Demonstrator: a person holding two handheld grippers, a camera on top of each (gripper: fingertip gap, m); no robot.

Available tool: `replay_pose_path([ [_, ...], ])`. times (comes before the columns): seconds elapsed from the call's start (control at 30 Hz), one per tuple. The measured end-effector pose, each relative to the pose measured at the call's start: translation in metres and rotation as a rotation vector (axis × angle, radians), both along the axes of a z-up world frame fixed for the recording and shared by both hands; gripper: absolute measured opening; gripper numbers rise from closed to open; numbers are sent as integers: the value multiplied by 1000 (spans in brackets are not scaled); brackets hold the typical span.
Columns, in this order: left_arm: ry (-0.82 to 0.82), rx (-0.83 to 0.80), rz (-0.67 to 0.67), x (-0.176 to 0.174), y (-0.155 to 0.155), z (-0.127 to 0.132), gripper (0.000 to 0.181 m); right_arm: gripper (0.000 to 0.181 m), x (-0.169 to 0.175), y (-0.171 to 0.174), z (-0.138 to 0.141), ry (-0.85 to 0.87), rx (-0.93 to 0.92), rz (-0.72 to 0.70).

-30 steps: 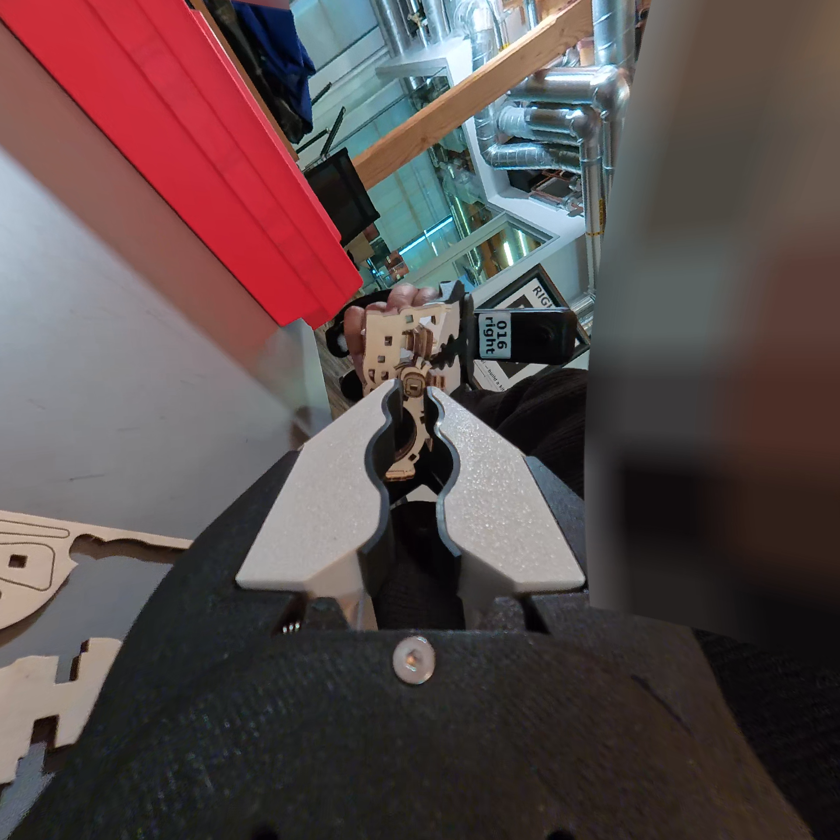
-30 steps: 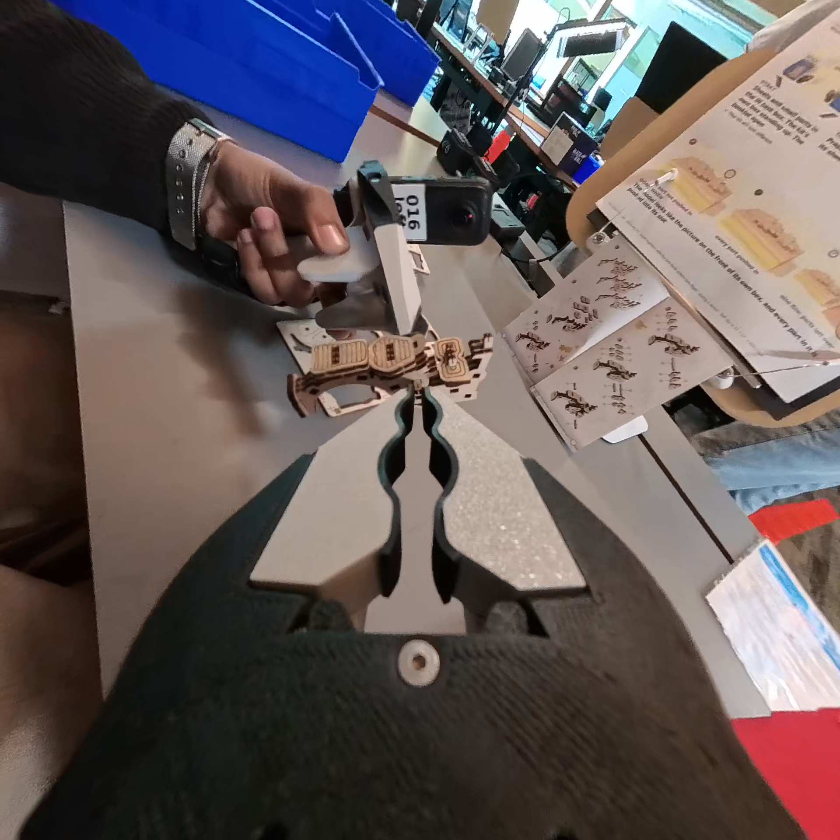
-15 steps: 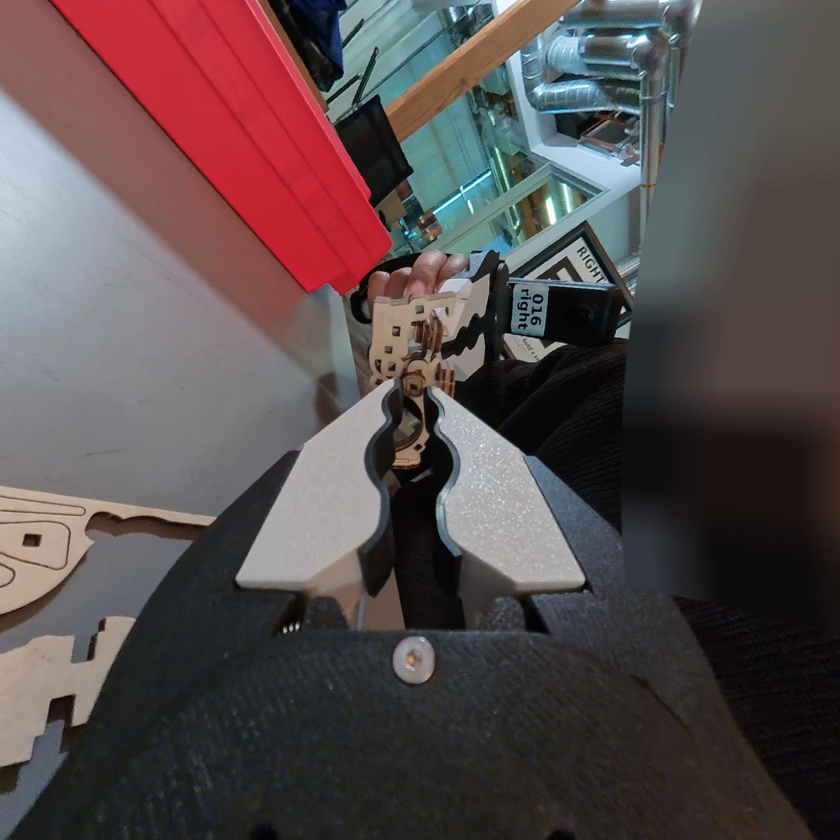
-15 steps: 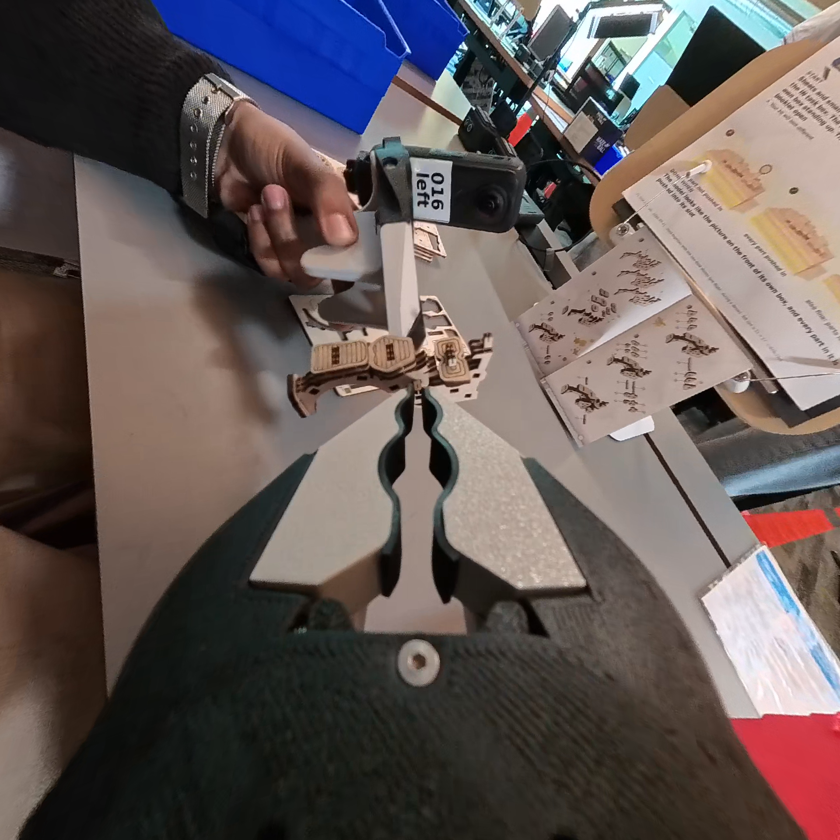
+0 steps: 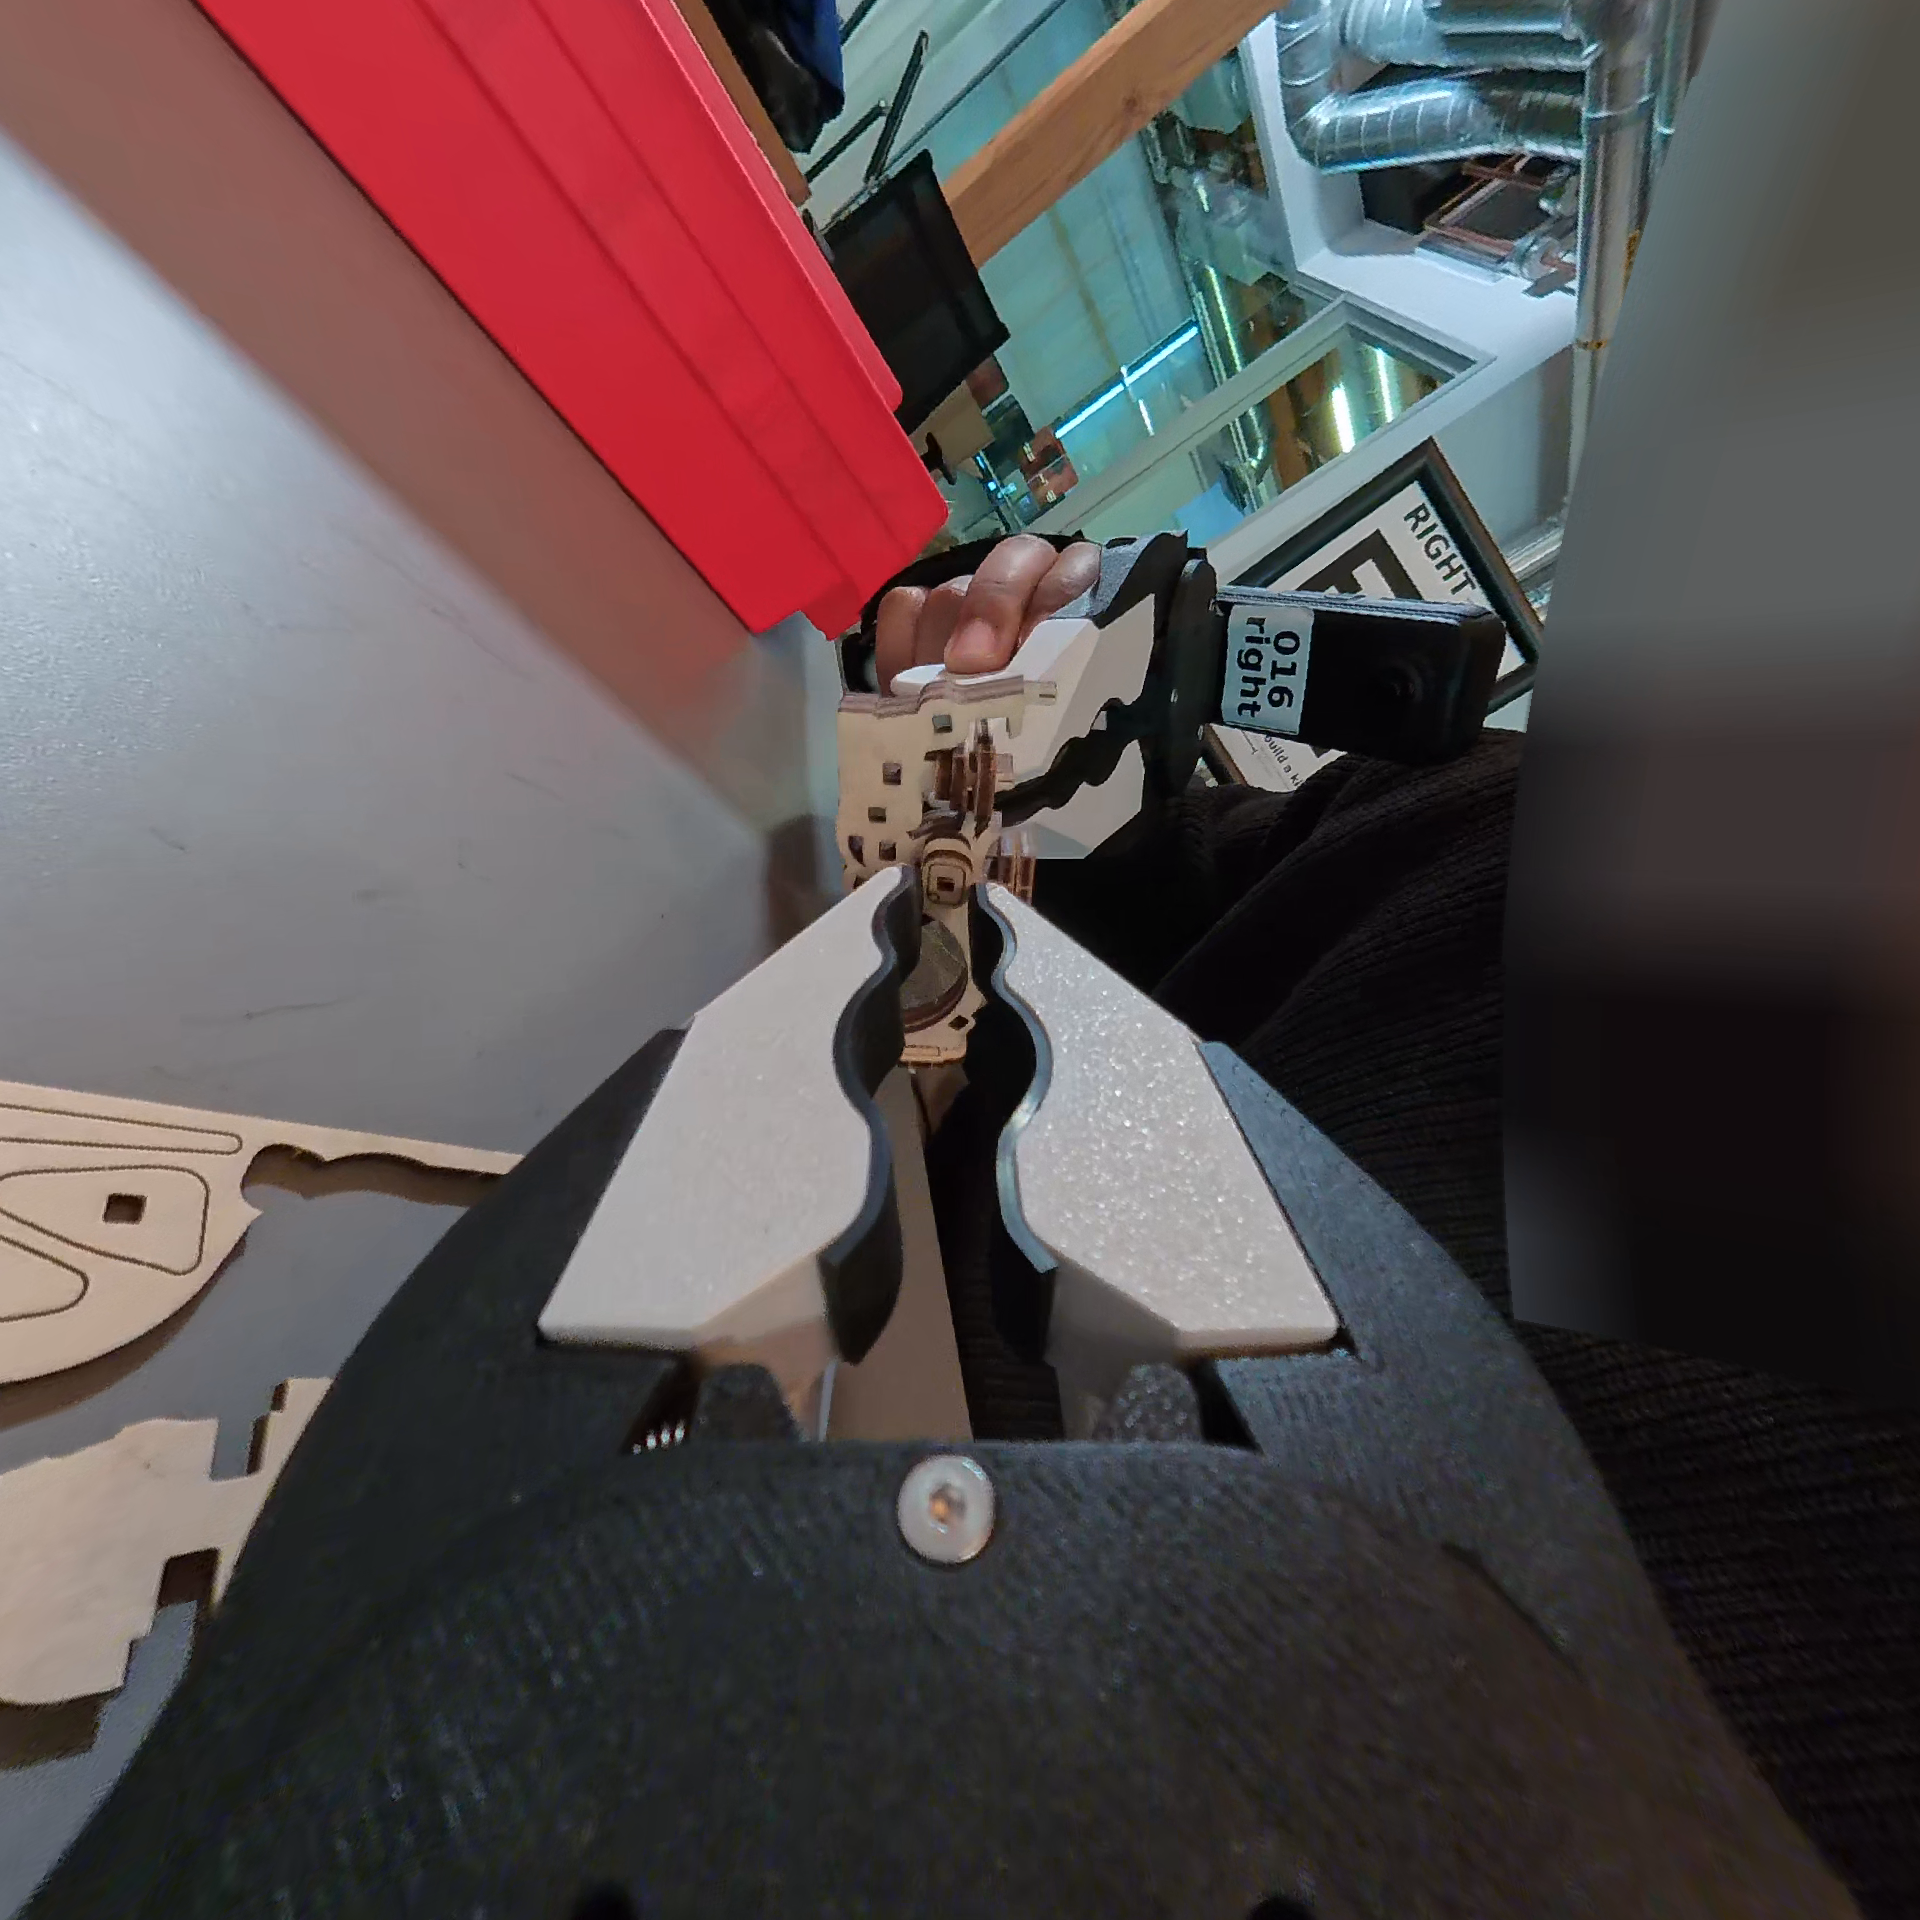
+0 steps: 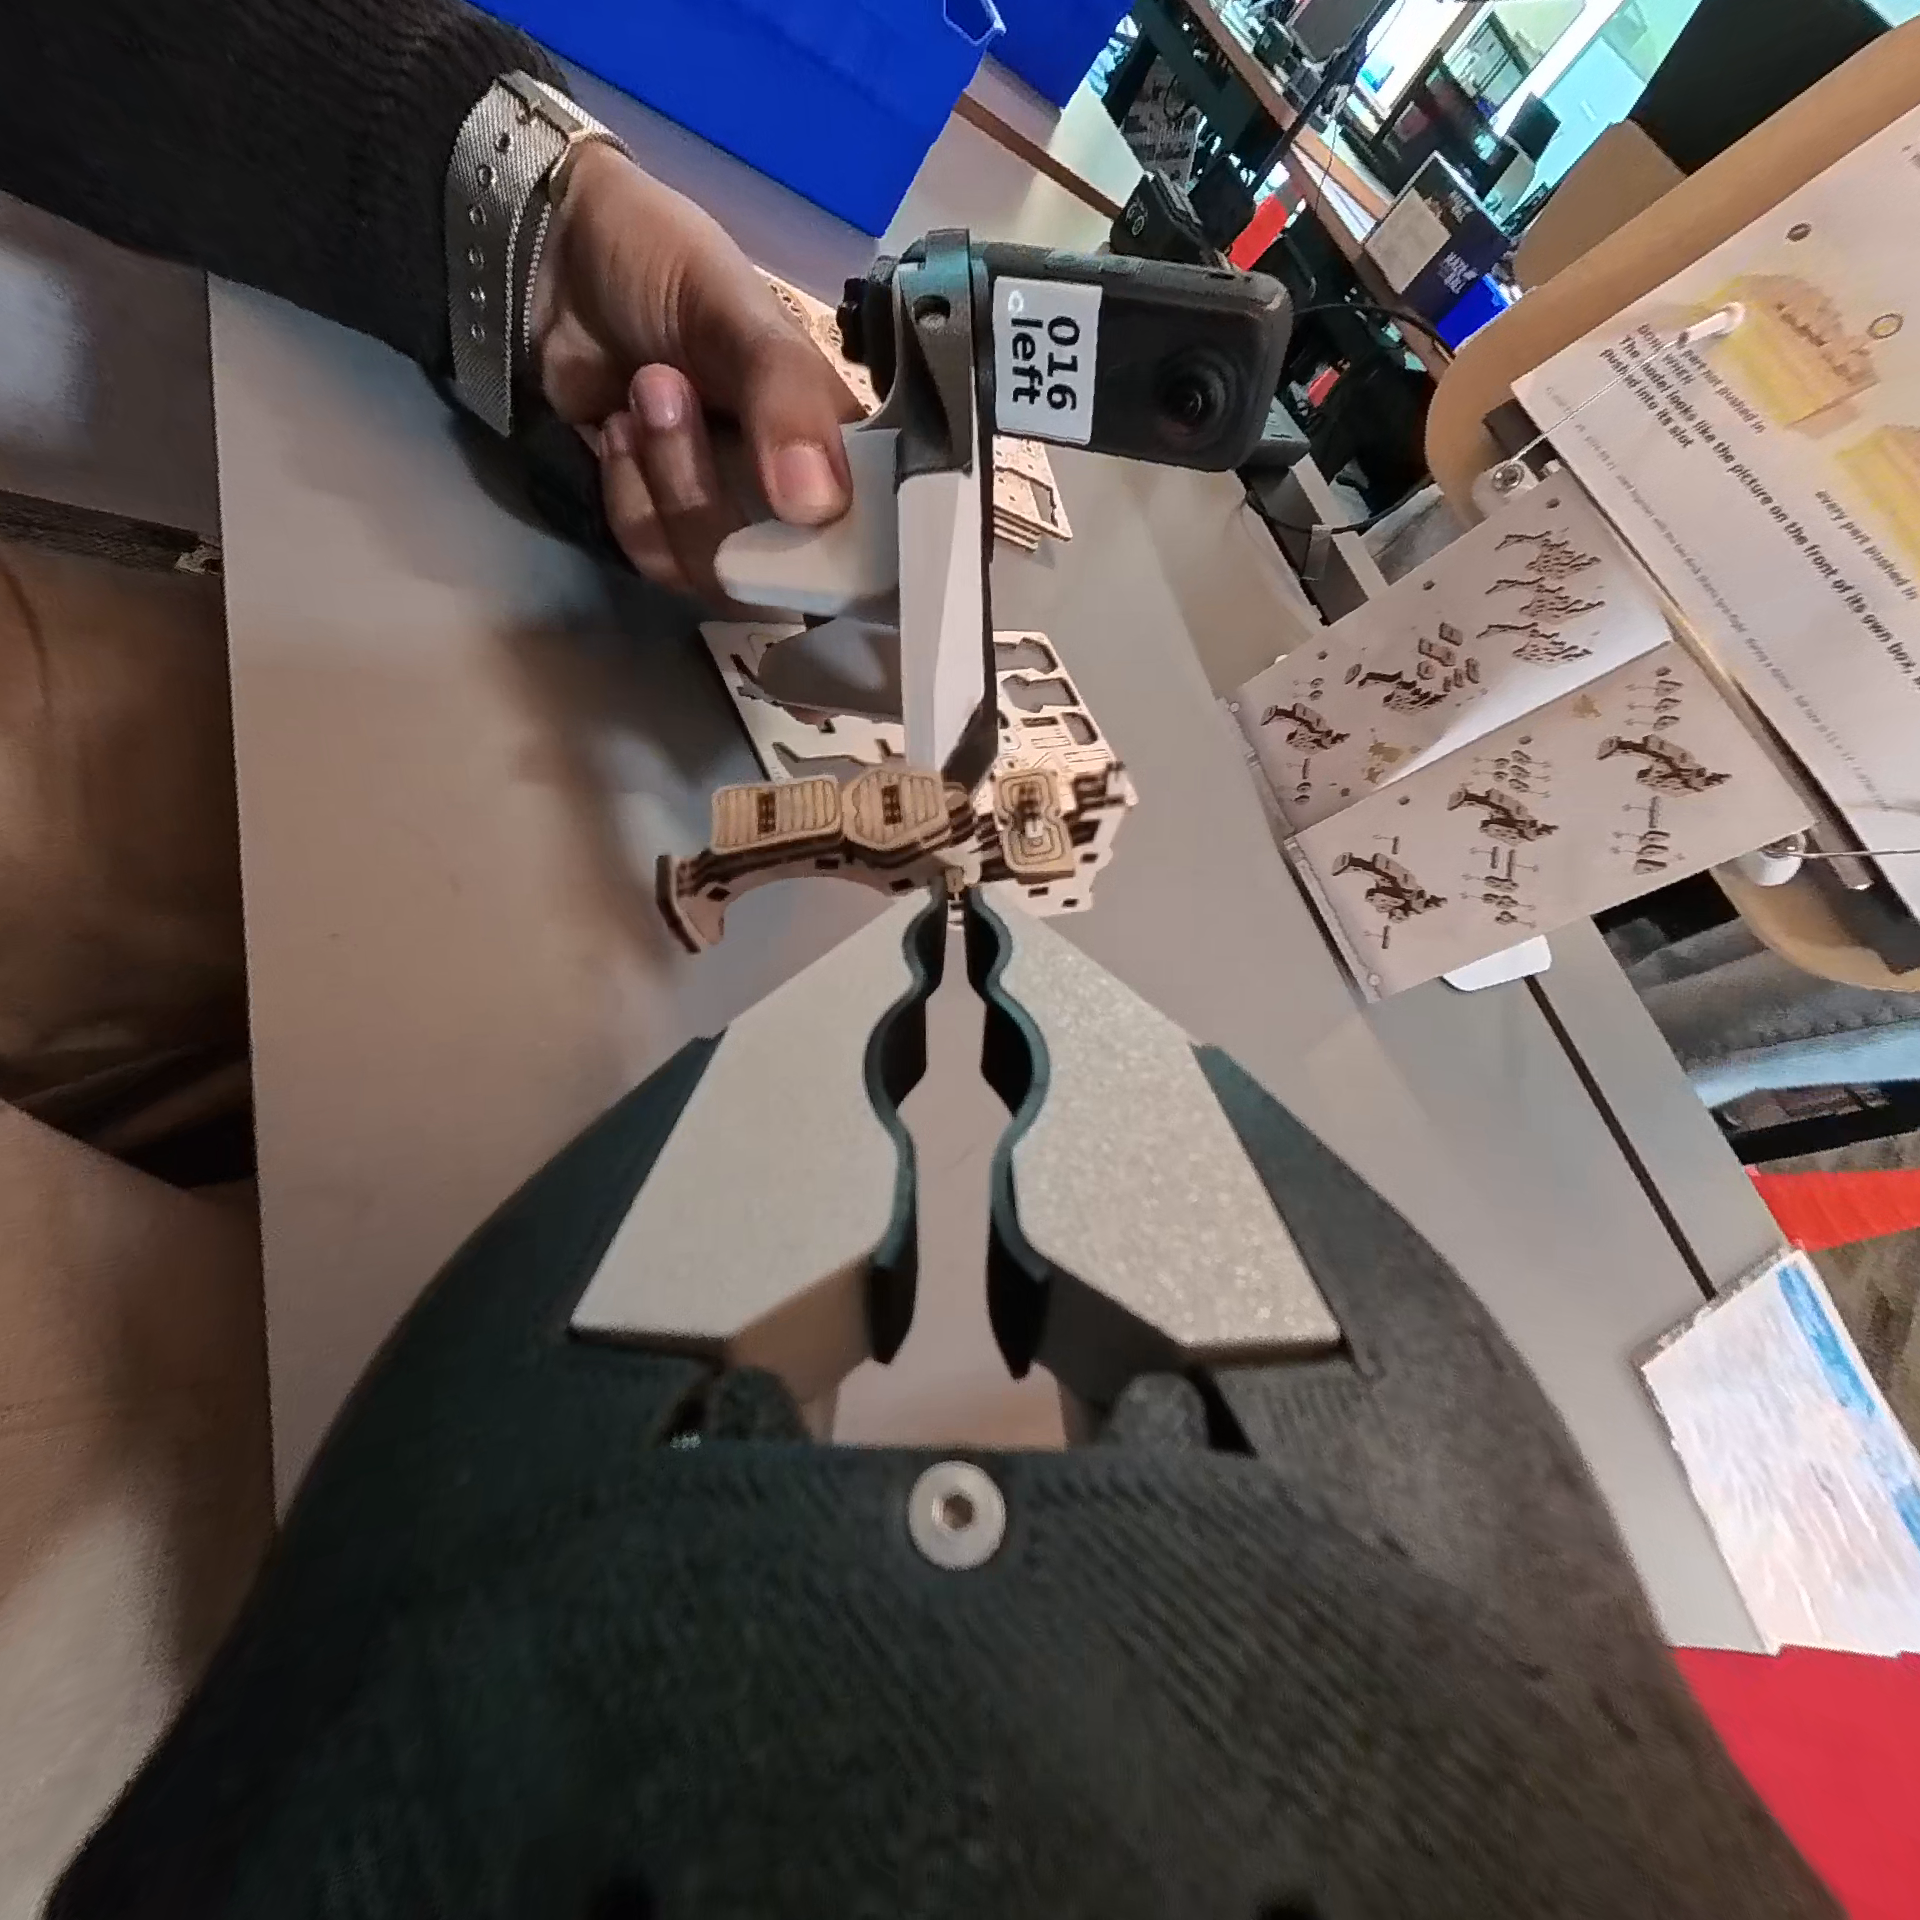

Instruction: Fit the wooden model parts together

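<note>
A small wooden model (image 6: 883, 831) of layered laser-cut pieces is held in the air between both grippers. My right gripper (image 6: 954, 914) is shut on a thin tab at the model's underside. My left gripper (image 6: 961, 774) comes down from above, held by a hand (image 6: 675, 364), and grips the model's top. In the left wrist view my left gripper (image 5: 940, 883) is shut on a part of the model (image 5: 904, 769), with the right gripper (image 5: 1023, 800) just beyond it. The joint between the parts is hidden by the fingers.
A grey table (image 6: 436, 727) lies below. Punched-out wooden sheets lie on it (image 6: 1039, 686) (image 5: 104, 1195). Instruction sheets (image 6: 1475, 769) stand to the right. A blue bin (image 6: 790, 83) is at the back, a red bin (image 5: 623, 260) at the table's edge. Less than 4 cm separates the two grippers' tips.
Both grippers stay shut on the model. In the right wrist view the left gripper has swung more upright over the model and come nearer. The model has barely moved.
</note>
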State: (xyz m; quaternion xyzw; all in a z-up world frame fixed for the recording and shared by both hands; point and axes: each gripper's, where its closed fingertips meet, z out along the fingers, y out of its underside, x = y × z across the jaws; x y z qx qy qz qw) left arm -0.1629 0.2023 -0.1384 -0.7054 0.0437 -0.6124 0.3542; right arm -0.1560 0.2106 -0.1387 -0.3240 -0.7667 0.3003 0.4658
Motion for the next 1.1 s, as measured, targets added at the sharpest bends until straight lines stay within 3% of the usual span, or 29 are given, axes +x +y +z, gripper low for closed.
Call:
replay_pose_path([
  [0.6,212,-21,-65,9,-7,-31,6,1,8,-10,-22,-95,-119,91],
  [0.87,153,-30,-68,8,-7,-26,5,1,9,-6,-29,-101,-143,94],
  [1.1,106,-52,-54,6,-5,-23,5,1,8,-3,-17,-57,-190,88],
])
